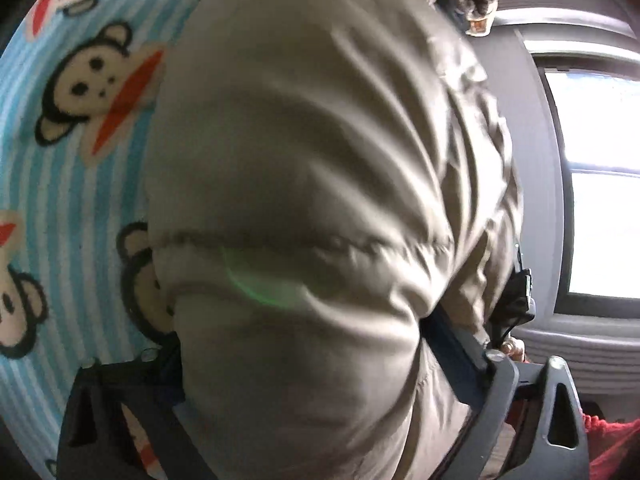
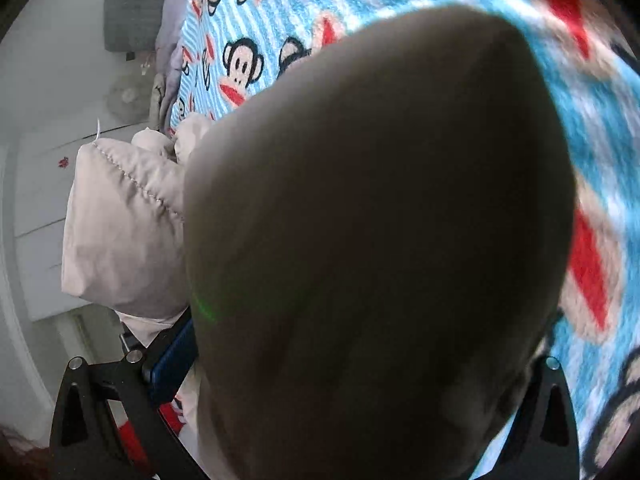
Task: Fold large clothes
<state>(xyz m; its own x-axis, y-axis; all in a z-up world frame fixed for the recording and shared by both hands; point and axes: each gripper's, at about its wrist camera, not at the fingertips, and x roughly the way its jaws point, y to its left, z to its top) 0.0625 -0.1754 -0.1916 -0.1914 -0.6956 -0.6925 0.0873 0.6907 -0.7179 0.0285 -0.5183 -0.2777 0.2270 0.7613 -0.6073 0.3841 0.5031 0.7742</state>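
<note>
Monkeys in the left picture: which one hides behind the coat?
The low monkey by the seam: the grey coat covers its face, leaving an ear. The upper monkey shows eyes.

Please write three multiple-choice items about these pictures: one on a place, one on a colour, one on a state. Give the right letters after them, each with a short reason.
1. In the left wrist view, the window is: A at the right edge; B at the left edge; C at the bottom.
2. The stripes of the blanket are: A green and black; B blue and white; C yellow and grey.
3. The beige jacket is: A hanging on a hook; B bunched between the fingers of the left gripper; C lying flat and folded.

Answers: 1 A, the bright panes sit at the right. 2 B, blue and white bands run behind the monkey faces. 3 B, puffy fabric fills the gap between the fingers.
</note>
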